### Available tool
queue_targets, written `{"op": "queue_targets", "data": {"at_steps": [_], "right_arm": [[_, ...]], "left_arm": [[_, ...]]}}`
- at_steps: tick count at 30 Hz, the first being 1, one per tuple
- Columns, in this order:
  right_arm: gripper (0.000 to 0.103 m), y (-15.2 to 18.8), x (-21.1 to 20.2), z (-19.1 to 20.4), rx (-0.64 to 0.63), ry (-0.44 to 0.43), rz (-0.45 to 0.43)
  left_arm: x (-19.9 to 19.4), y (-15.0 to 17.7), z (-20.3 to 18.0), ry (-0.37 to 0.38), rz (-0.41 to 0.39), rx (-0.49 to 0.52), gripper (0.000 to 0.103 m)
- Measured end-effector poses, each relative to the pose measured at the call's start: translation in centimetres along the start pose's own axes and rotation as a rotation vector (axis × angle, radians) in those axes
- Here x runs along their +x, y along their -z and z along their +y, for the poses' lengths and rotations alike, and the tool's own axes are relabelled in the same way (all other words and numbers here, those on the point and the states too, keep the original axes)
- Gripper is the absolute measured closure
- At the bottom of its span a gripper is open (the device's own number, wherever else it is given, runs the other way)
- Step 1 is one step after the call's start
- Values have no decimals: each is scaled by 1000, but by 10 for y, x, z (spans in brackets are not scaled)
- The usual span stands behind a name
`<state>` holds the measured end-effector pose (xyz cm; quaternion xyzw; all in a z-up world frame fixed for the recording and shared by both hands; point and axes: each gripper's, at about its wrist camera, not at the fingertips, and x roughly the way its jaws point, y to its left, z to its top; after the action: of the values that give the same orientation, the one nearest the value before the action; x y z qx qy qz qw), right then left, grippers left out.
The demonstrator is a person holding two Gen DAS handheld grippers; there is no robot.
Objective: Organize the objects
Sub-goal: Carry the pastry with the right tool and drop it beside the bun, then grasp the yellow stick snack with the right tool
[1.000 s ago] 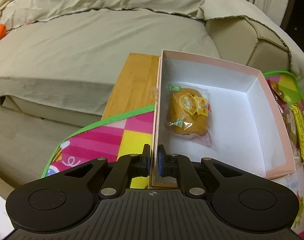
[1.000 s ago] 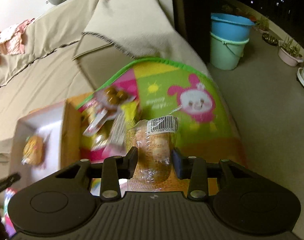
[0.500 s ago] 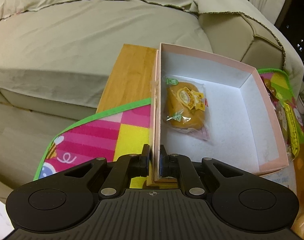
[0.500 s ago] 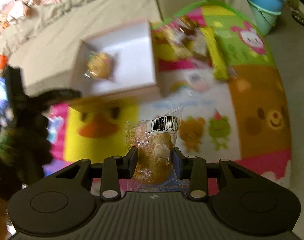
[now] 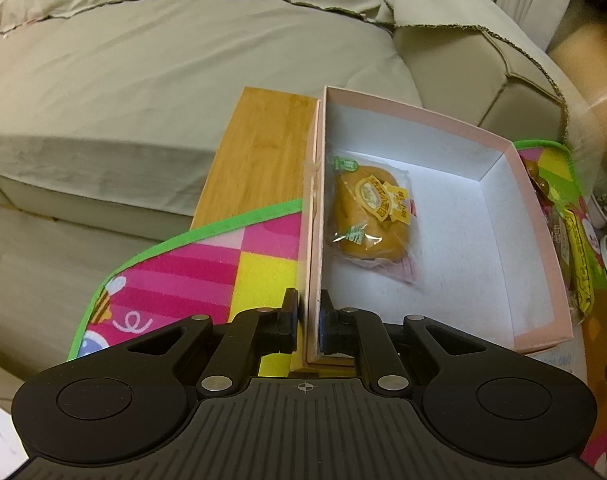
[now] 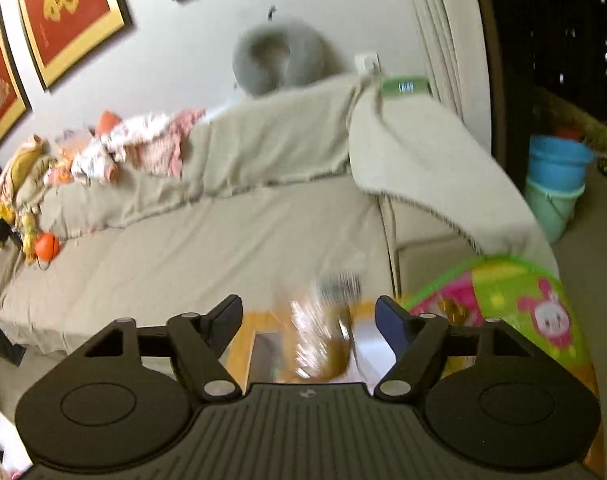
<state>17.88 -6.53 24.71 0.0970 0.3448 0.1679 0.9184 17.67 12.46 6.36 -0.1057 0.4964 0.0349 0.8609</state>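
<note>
A pink box (image 5: 519,184) with a white inside lies on a colourful play mat (image 5: 207,256). One wrapped bun (image 5: 369,216) lies in it by the left wall. My left gripper (image 5: 308,322) is shut on the box's left wall. My right gripper (image 6: 308,320) is open above the box. A second wrapped bun (image 6: 323,340), blurred, is between its fingers without touching them, falling toward the box. It also shows as a blur at the right edge of the left wrist view (image 5: 583,80).
A wooden board (image 5: 259,152) lies under the box against a beige sofa (image 5: 143,60). More wrapped snacks (image 5: 575,248) lie on the mat right of the box. Buckets (image 6: 555,184) stand on the floor at the far right.
My right gripper carried the second bun from the mat to above the box, tilted up and opened, letting the bun go. My left gripper kept its hold on the box wall.
</note>
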Motion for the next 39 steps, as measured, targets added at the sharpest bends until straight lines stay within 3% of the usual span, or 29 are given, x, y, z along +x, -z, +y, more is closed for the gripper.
{"op": "queue_targets", "data": {"at_steps": [6, 10, 16, 26, 30, 35, 37, 39], "right_arm": [[29, 33, 10, -28, -14, 75, 111], [29, 67, 17, -70, 19, 171, 230], [28, 106, 24, -129, -46, 268, 326], [23, 117, 72, -185, -107, 232, 425], [23, 115, 93, -196, -120, 210, 414], [44, 98, 133, -199, -155, 180, 359], [47, 94, 157, -201, -169, 188, 367], [61, 91, 171, -208, -128, 159, 398]], "left_arm": [[1, -2, -1, -16, -7, -12, 92], [3, -3, -3, -34, -8, -18, 92], [3, -1, -11, -74, -32, -7, 93], [0, 9, -19, -149, -52, -49, 93], [-1, 10, -22, -165, -55, -76, 93], [-1, 10, -23, -169, -58, -81, 93], [-1, 11, -24, -171, -64, -80, 93], [-1, 12, -24, -173, -68, -76, 93]]}}
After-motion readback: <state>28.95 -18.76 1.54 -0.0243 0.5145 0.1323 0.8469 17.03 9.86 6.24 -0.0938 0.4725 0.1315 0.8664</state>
